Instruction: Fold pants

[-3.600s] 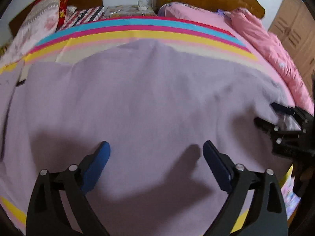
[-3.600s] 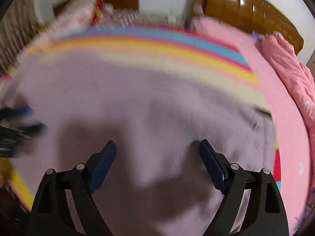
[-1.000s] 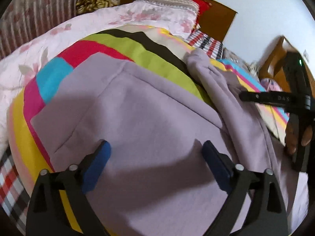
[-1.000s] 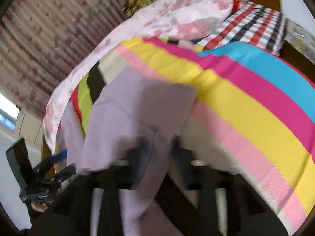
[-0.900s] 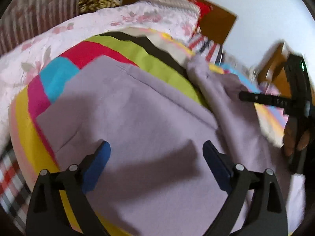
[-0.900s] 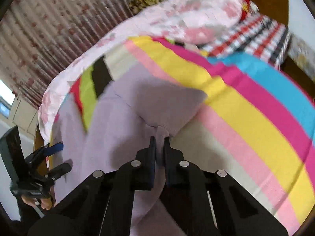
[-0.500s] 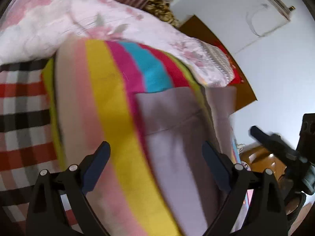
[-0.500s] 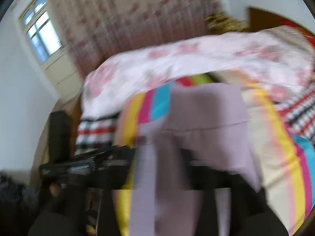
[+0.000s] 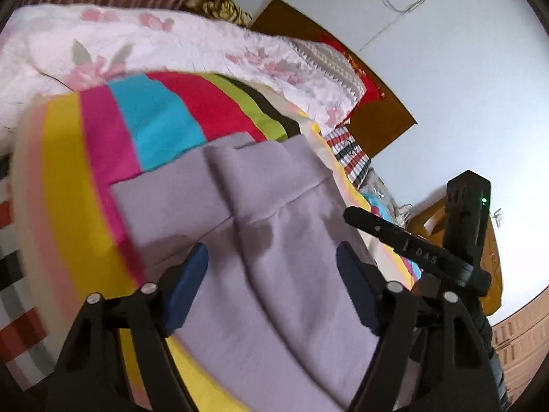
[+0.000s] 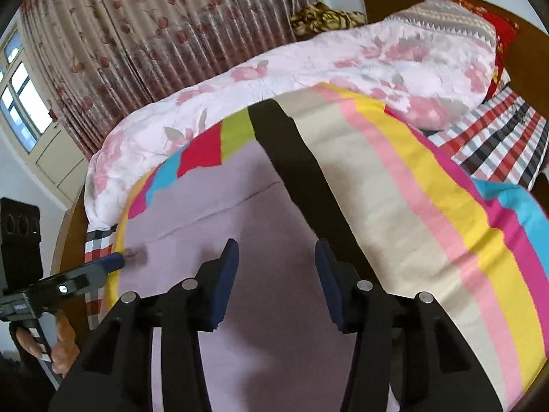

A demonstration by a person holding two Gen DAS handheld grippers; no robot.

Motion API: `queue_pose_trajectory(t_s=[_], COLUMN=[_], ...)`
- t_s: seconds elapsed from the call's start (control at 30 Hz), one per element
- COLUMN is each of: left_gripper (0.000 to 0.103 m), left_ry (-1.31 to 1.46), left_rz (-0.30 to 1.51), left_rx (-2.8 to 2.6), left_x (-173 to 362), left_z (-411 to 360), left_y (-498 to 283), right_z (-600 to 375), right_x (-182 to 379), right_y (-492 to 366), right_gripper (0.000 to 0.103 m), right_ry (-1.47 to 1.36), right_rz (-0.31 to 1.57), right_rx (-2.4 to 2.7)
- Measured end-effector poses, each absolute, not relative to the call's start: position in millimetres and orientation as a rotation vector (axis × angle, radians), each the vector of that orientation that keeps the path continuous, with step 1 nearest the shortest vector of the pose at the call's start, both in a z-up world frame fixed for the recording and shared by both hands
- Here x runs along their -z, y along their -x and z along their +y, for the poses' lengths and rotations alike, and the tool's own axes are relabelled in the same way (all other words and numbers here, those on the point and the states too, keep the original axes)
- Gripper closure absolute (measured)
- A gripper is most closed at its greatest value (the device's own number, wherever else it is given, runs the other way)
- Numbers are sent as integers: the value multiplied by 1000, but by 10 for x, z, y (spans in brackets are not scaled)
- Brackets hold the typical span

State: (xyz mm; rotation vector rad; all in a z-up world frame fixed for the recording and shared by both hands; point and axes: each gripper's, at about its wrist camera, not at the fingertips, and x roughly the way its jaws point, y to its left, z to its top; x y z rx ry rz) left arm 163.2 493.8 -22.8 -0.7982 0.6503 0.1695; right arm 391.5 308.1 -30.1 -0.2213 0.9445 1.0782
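Lilac pants lie folded on a striped bedsheet, waistband end toward the floral quilt. My left gripper is open and empty just above the folded layer. My right gripper is open and empty over the pants, its jaws apart with cloth below them. The right gripper's body also shows in the left wrist view at the right. The left gripper's blue fingertip shows in the right wrist view, touching the pants' left edge.
A pink floral quilt lies rolled along the bed's far side. A checked blanket and a wooden headboard are beyond. Curtains and a window stand at the left. The bed's edge drops off at the lower left.
The right gripper, shut on a fold of the pants a second ago, has carried it across, let go and now stands open. The left gripper swung toward the waistband end, staying open.
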Motion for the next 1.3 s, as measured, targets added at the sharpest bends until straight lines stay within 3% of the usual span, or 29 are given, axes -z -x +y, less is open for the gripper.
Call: queue_pose_trajectory(t_s=[0.07,0.27,0.57,0.63,0.67,0.7,0.73,0.97,1.1,1.17,1.3], left_gripper=[43,43,43,52,74,89,94,95,95,94,93], left_ry=[800,828,787,811,810,815,830,687,770,816,918], left_rz=[675,678,697,708,716,717,697,540,475,492,664], left_rx=[-168,-171,-232,-234,-238,-243,-222,-158,-140,-157,-227], left_x=[283,309,223,300,322,336,335,-318,-593,-513,215], left_z=[4951,5038,5032,5085,5090,5107,5124,4897,5033,5136,5421], left_y=[-1753,-1898,-2016,-2057,-2062,-2058,-2033,-1668,-1247,-1147,-1305], right_z=[3158,3361,3335,3326,3324,3321,3309,3103,3213,3384,3733], right_x=[322,405,406,414,419,420,404,-243,-596,-569,6], right_y=[-3944,-4126,-4099,-4067,-4058,-4043,-4021,-3756,-3489,-3374,-3397], right_gripper=[56,57,82,85,88,90,93,96,96,96,96], right_ry=[221,231,222,227,227,227,228,187,208,259,366], right_rz=[952,1003,981,965,958,948,929,754,698,712,862], right_rx=[-1083,-1100,-1115,-1102,-1098,-1091,-1084,-1131,-1187,-1190,-1109])
